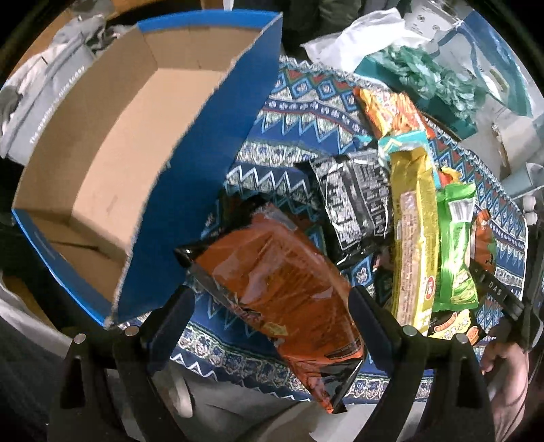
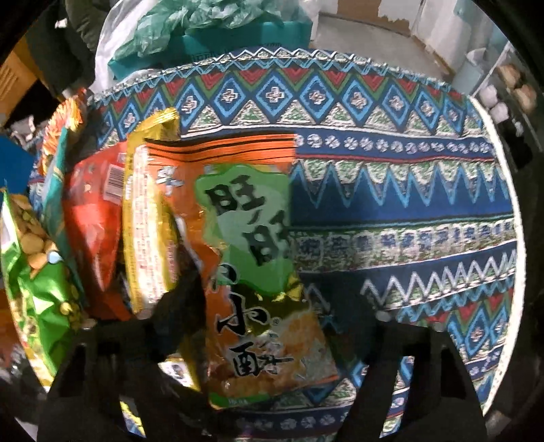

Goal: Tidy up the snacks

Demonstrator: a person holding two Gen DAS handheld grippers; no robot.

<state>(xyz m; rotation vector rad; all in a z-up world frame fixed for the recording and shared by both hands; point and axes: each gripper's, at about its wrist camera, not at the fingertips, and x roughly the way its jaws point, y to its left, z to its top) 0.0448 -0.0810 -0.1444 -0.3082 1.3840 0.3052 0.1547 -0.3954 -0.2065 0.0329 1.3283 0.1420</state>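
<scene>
Where the patterned cloth (image 2: pixel 391 204) covers the round surface, snack packets lie heaped along one side. An empty blue box (image 1: pixel 204 163) stands at the cloth's edge, beside grey fabric (image 1: pixel 44 91). Teal bags (image 2: pixel 204 23) and white plastic sit behind; pale floor (image 2: pixel 367 34) and shelving lie beyond. The left gripper (image 1: pixel 272 326) hangs over the orange packet (image 1: pixel 282 289), jaws released, not touching. The right gripper (image 2: pixel 268 326) straddles the orange-green packet (image 2: pixel 244 238); jaws partly closed, contact cannot be told.
</scene>
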